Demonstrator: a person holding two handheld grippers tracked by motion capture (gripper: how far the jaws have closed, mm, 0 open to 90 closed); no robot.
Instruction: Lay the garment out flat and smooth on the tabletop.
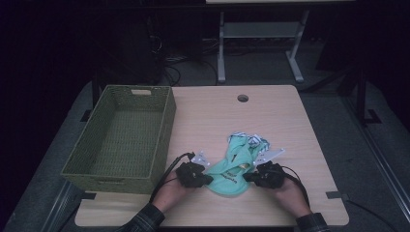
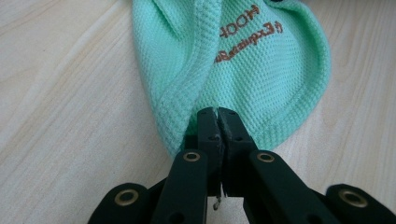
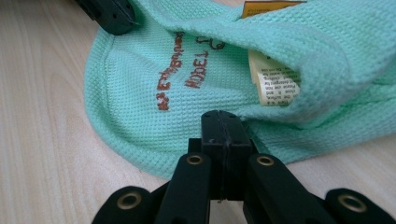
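Note:
A small mint-green garment [image 1: 234,169] with brown embroidered lettering lies crumpled on the wooden table [image 1: 270,111], near its front edge. My left gripper [image 1: 208,179] is at the garment's left side. In the left gripper view its jaws [image 2: 218,112] are shut on the stitched hem of the cloth [image 2: 261,70]. My right gripper [image 1: 247,177] is at the garment's right side. In the right gripper view its jaws [image 3: 222,114] are pressed together on a fold of the cloth [image 3: 140,102], below a white care label [image 3: 275,84]. The left gripper [image 3: 109,14] shows at the top left of that view.
A green woven basket [image 1: 167,121] stands on the left part of the table with nothing in it. A round cable hole [image 1: 242,98] sits near the table's far edge. Beyond the table are a dark floor, cables and a white desk frame [image 1: 221,53].

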